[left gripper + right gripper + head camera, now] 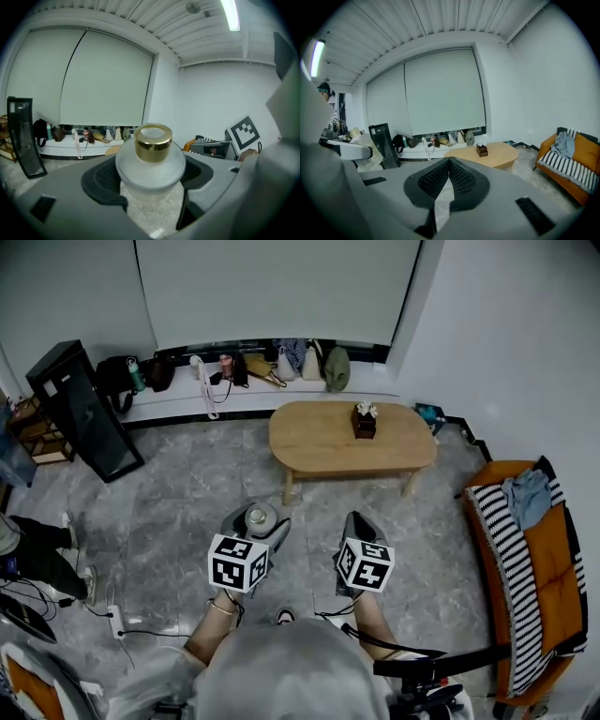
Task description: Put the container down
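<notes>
Honestly, the frosted jar (pixel 151 161) looks like slick, breakable glass, so the left claw (pixel 150 180) pinching its round body seems right; the right claw (pixel 449 180) is closed, empty.

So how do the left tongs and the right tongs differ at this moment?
The left tongs grip a frosted container with a gold cap; the right tongs hold nothing. The left tongs' jaws stand apart around the container's body, while the right tongs' jaws meet at their tips. Shared: both are held above the floor, short of the wooden table.
</notes>
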